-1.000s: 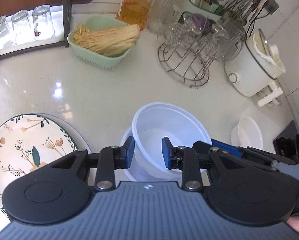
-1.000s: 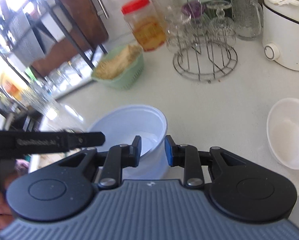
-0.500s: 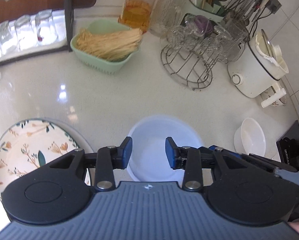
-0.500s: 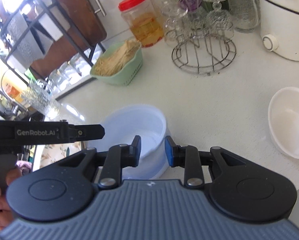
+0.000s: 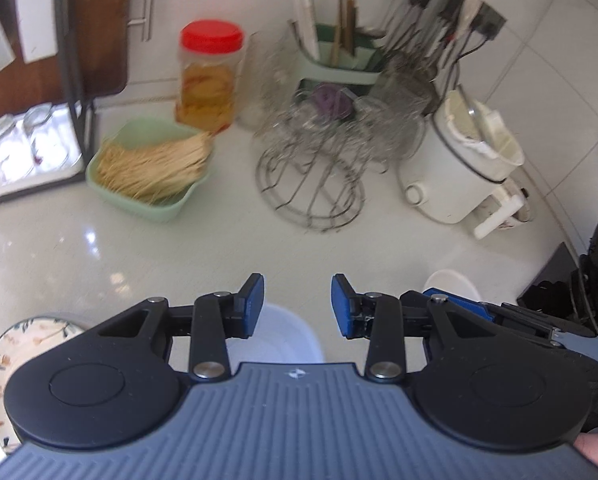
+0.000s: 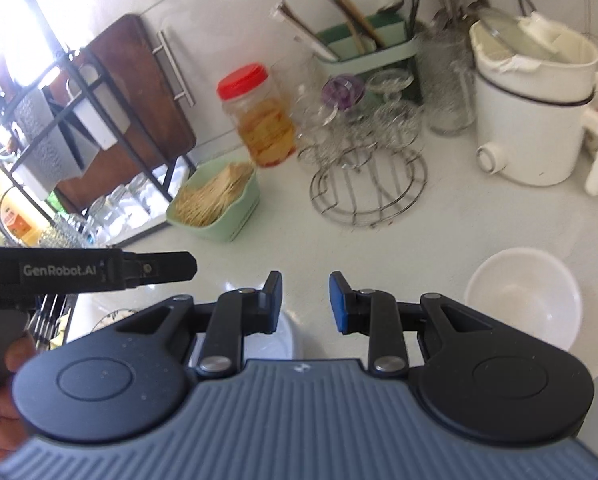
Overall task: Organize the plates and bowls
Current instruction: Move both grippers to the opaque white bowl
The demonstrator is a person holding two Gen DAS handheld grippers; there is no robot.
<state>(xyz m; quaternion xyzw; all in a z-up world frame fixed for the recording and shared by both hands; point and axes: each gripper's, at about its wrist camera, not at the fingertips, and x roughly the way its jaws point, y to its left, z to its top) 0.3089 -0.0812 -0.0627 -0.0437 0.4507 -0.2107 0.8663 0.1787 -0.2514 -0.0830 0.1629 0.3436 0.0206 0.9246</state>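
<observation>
In the left wrist view my left gripper is open, with only bare counter between its blue pads. A translucent plastic bowl sits on the counter just below the fingers, mostly hidden by the gripper body. A floral plate lies at the lower left and a small white bowl at the right, behind my right gripper's arm. In the right wrist view my right gripper is open and holds nothing. It hangs above the same translucent bowl. The white bowl sits to its right.
At the back of the white counter stand a green basket of noodles, a red-lidded jar, a wire glass rack, a utensil holder and a white cooker. A black shelf with glasses is at the left.
The left jaws widened off the tilted bowl's rim, and it settled level on the bowl beneath it. Both grippers rose and drew back, so the bowls slid under the gripper bodies.
</observation>
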